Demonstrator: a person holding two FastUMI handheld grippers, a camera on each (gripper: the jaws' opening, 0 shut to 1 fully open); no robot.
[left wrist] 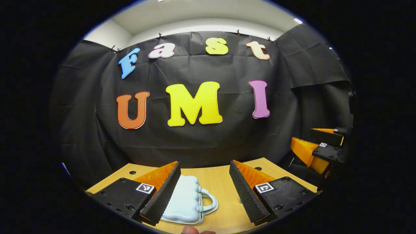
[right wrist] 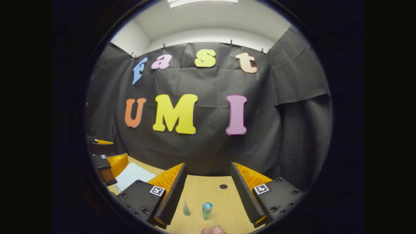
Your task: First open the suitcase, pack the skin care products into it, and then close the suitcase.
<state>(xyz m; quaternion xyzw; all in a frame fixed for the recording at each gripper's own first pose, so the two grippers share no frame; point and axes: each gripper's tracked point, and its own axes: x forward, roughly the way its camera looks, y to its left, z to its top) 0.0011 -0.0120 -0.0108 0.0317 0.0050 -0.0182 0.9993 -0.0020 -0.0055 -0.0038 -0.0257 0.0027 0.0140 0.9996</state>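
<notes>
A small pale-blue suitcase (left wrist: 185, 203) lies flat and closed on the wooden table (left wrist: 221, 182), its handle (left wrist: 210, 201) pointing right. My left gripper (left wrist: 204, 165) hovers just above it, open, the case partly hidden behind the left finger. In the right gripper view, two small skin care bottles stand on the table: a clear cone-shaped one (right wrist: 186, 208) and a blue-capped one (right wrist: 207, 209). My right gripper (right wrist: 208, 167) is open above them, holding nothing. The suitcase (right wrist: 133, 175) lies to their left.
Black cloth walls close the booth just behind the table's far edge. The tabletop has small round holes (right wrist: 223, 186). The other gripper (left wrist: 320, 146) hangs at the table's right end; the left one (right wrist: 104, 161) sits beside the suitcase. A fingertip (right wrist: 213, 230) shows at the bottom.
</notes>
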